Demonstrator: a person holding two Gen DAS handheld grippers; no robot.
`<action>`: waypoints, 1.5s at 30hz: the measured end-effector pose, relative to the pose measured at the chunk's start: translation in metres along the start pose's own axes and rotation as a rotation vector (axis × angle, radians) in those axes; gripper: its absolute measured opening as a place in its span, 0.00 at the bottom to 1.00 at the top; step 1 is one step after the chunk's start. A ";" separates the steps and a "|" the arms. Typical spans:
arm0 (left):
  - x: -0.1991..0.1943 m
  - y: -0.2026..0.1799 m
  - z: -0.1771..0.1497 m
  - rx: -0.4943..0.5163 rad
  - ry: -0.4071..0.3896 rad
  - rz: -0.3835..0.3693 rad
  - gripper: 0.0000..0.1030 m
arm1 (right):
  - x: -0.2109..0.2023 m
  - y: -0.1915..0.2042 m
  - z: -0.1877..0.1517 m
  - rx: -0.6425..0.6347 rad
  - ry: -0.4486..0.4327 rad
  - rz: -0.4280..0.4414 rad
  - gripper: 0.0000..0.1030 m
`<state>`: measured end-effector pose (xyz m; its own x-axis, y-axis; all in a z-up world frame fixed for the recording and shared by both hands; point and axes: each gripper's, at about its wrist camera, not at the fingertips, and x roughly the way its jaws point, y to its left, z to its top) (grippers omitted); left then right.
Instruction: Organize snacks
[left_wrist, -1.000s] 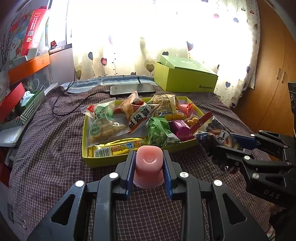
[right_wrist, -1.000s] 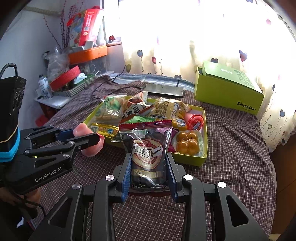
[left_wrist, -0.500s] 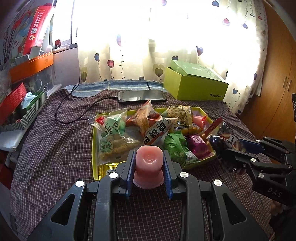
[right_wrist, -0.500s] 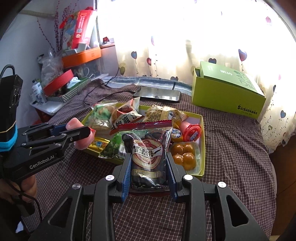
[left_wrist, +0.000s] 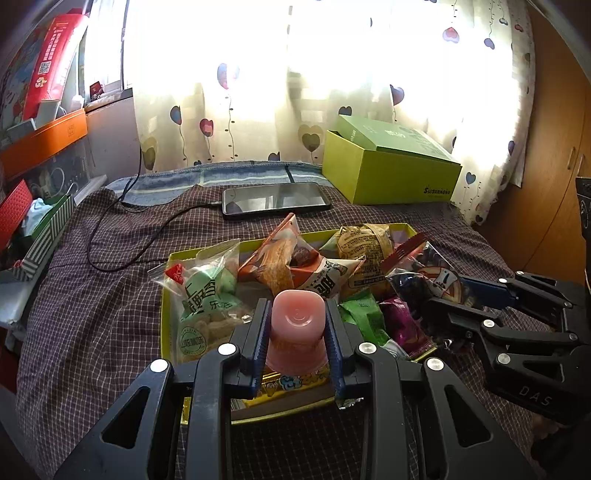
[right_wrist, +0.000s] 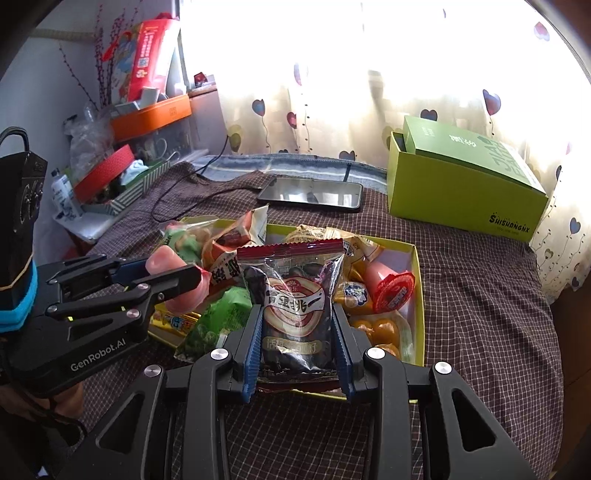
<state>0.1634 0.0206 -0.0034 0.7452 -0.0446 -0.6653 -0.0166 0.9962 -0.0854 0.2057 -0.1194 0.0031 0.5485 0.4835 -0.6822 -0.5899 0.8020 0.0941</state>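
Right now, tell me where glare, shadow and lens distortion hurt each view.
Left wrist view: the curtain is blown out white by backlight, the phone mirrors the glare, and the frame edges bow and darken. Right wrist view: the same washed-out curtain, while the dark packet sits in shadow yet stays legible.

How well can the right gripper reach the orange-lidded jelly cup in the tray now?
Probably not yet: the right gripper is shut on a dark snack packet. The jelly cup itself lies uncovered.

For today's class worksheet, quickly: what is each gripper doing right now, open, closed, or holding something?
Left gripper: closed on the pink jelly cup.
Right gripper: closed on the dark snack packet.
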 end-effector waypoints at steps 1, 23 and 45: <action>0.003 0.000 0.001 0.003 0.005 -0.002 0.28 | 0.002 0.000 0.002 0.002 -0.001 0.002 0.32; 0.004 0.004 0.013 0.009 -0.060 -0.068 0.39 | 0.012 -0.001 0.007 0.006 -0.027 0.041 0.46; -0.039 0.000 -0.016 -0.053 -0.033 -0.027 0.39 | -0.038 0.015 -0.021 -0.003 -0.021 -0.008 0.46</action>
<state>0.1233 0.0209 0.0108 0.7677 -0.0680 -0.6372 -0.0307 0.9893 -0.1426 0.1632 -0.1329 0.0149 0.5652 0.4847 -0.6675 -0.5878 0.8044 0.0865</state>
